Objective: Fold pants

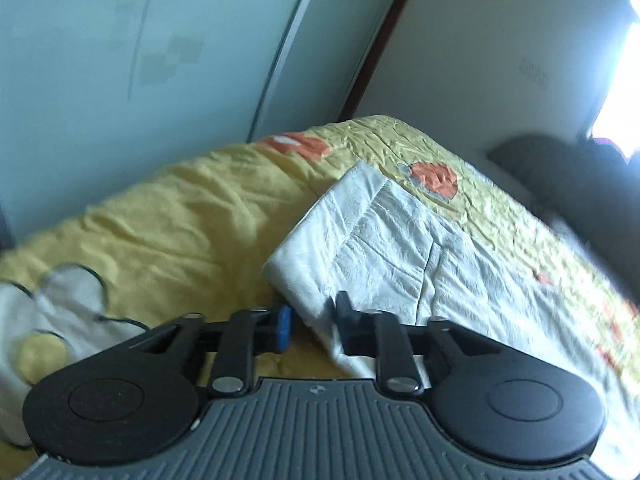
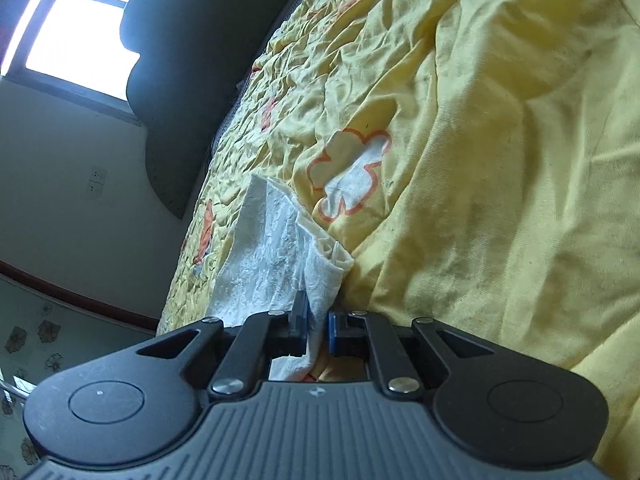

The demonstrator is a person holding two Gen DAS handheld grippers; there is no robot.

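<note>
The white textured pants lie spread on the yellow bedspread, the waistband toward the far end. My left gripper holds the near corner of the pants between its fingers, the cloth filling the gap between them. In the right wrist view the pants bunch up into a fold that runs into my right gripper. Its blue-padded fingers are pinched close on the white cloth. The cloth hangs on below the fingers toward the gripper body.
The bedspread is rumpled, with orange and white flower prints. A pale green wardrobe stands beyond the bed's far side. A dark headboard stands under a bright window.
</note>
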